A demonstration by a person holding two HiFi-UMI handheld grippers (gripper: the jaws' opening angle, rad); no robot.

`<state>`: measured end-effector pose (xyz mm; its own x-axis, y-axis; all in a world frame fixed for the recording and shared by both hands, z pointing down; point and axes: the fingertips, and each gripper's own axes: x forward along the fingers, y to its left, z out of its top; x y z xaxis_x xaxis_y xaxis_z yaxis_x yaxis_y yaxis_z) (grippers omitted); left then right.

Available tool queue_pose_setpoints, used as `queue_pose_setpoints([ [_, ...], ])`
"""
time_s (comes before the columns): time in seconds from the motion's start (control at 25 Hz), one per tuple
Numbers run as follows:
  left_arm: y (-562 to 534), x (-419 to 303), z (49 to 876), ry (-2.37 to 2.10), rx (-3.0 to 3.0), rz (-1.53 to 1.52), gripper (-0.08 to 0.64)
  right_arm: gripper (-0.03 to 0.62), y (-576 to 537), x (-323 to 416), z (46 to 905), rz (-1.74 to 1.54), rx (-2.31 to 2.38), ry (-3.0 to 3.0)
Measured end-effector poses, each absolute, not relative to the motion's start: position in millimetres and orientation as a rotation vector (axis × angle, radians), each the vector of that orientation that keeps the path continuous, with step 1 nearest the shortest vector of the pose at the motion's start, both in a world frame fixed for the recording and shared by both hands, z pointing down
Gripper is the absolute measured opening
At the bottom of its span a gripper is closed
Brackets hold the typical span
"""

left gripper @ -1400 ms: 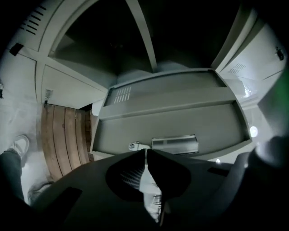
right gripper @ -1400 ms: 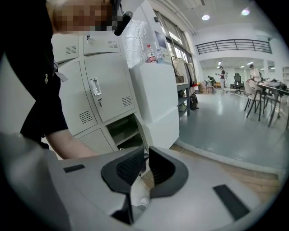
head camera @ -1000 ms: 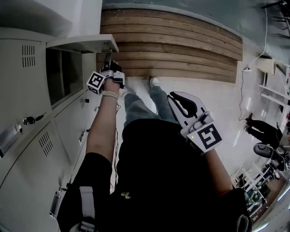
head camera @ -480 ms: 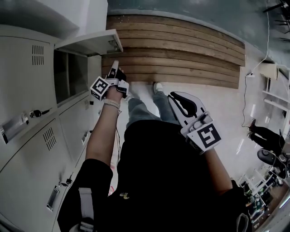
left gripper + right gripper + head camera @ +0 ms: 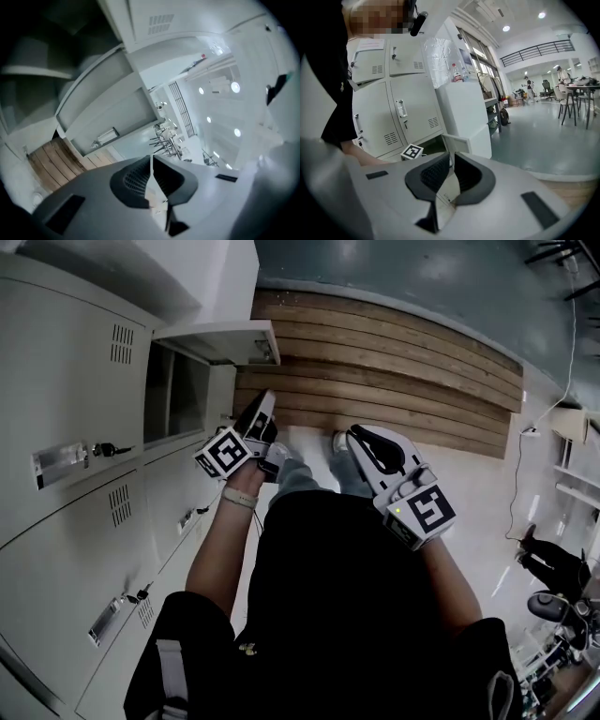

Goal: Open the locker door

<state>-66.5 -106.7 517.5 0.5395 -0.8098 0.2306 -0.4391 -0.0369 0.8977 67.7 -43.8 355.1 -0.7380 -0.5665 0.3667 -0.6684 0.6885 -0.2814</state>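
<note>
Pale grey sheet-metal locker door (image 5: pixel 217 338) stands swung out from the bottom edge of the tall grey steel locker bank (image 5: pixel 75 371), roughly square to the bank's face, with the dark compartment (image 5: pixel 173 395) behind it laid bare. By the look of it, the opening is done or all but done.

The left gripper (image 5: pixel 267 401), with its square-marker cube, hangs just off the door's free edge, near it but not touching. Its jaws are drawn together to a thin slit and grip nothing. The right gripper (image 5: pixel 359 437) is held in front of the person's dark top, well apart from the lockers, with its jaws likewise closed to a sliver and empty.

The door appears to be thin, stiff painted steel. It is likely light on its hinges, free to swing at a touch and apt to drift back if released. Its smooth paint would probably give the pads little purchase on a flat face. The surest hold seems to be the free vertical edge, pinched across its folded lip, or the small latch fitting on the inner side, which shows in the left gripper view. A closed jaw tip pressed against the inner face may also serve to nudge it wider. The shut doors above it carry a keyed lock with a key (image 5: pixel 105 449) in it, and slotted vents.
</note>
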Motion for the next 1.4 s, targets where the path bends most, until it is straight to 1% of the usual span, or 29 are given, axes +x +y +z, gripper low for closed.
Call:
queue_pose_setpoints([
  [0.28, -77, -45, 430, -1.199, 2.075, -0.081, 0.035, 0.051, -63, 52, 334, 0.532, 0.918, -2.754],
  [0.6, -58, -42, 359, -1.406, 2.329, 0.142, 0.035, 0.051, -75, 29, 309, 0.450, 0.804, -2.877],
  [0.96, -50, -61, 316, -1.607, 2.376, 0.169, 0.035, 0.051, -73, 7, 295, 0.349, 0.682, -2.961],
  [1.4, -45, -83, 318, -1.681, 2.306, 0.140, 0.035, 0.051, -68, -1, 292, 0.317, 0.638, -2.978],
])
